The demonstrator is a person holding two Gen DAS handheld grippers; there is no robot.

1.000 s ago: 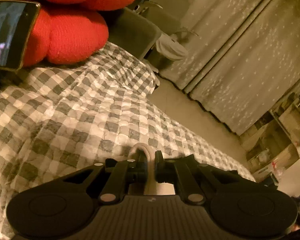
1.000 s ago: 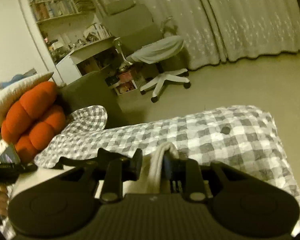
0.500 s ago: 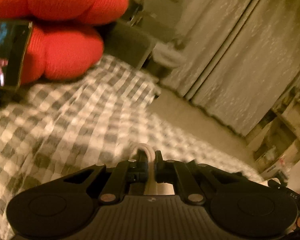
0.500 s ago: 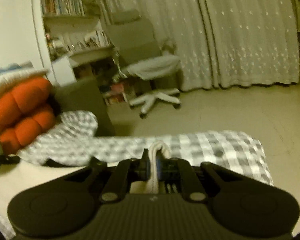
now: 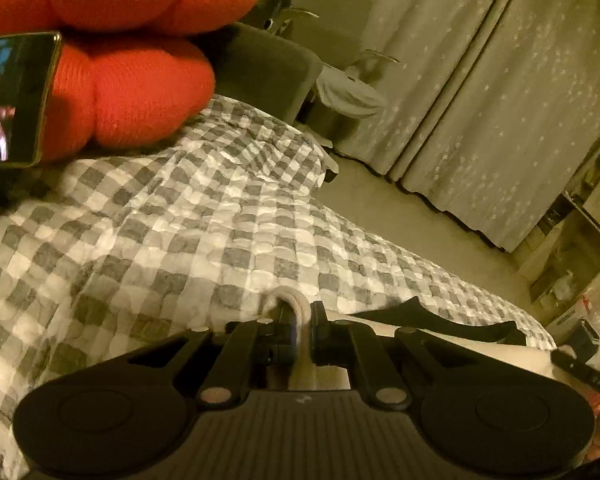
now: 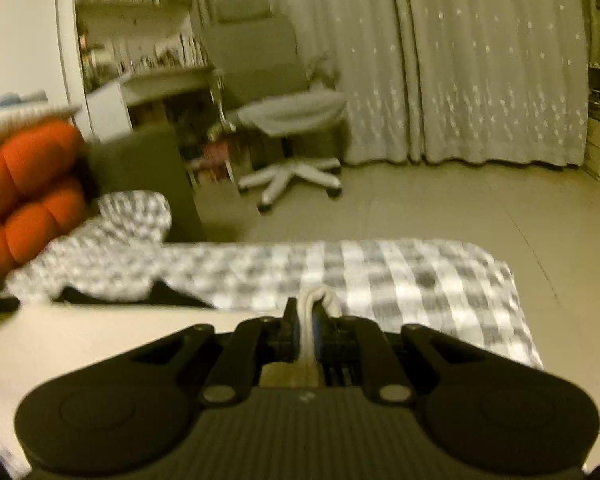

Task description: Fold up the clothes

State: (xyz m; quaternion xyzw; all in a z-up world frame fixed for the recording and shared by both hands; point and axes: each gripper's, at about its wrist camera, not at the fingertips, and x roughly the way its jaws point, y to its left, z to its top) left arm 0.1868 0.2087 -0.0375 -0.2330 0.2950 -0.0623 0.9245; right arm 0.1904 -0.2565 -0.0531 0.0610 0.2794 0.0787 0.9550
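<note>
Both grippers are engaged on one cream-coloured garment. The left gripper (image 5: 300, 320) has its jaws closed down to a narrow slit, with a bunched loop of the cream garment (image 5: 290, 300) pinched between them and standing up just ahead of the tips. The right gripper (image 6: 306, 320) is in the same condition: jaws nearly together, a fold of the same cloth (image 6: 320, 298) clamped and protruding above them. The body of the garment runs as a pale sheet from the right jaws out to their left, and in the left wrist view it shows as a pale strip to the right of the left jaws, so it is spanned between the two grips above the checked bedspread (image 5: 204, 240). The right wrist view is blurred, so the cloth's outline and any creases cannot be read. Beyond the left jaws, up and to the left, sit a red knitted cushion (image 5: 140, 92) and a lit phone (image 5: 12, 100); beyond the right jaws stands a white swivel chair (image 6: 296, 112) before the curtains (image 6: 480, 60). Judgement: the step in hand is carrying a held edge across the bed, either spreading the piece or laying one fold over. The next move calls for even tension between both grips, level travel, and setting the edge down square on the bedspread before either grip is let go.
</note>
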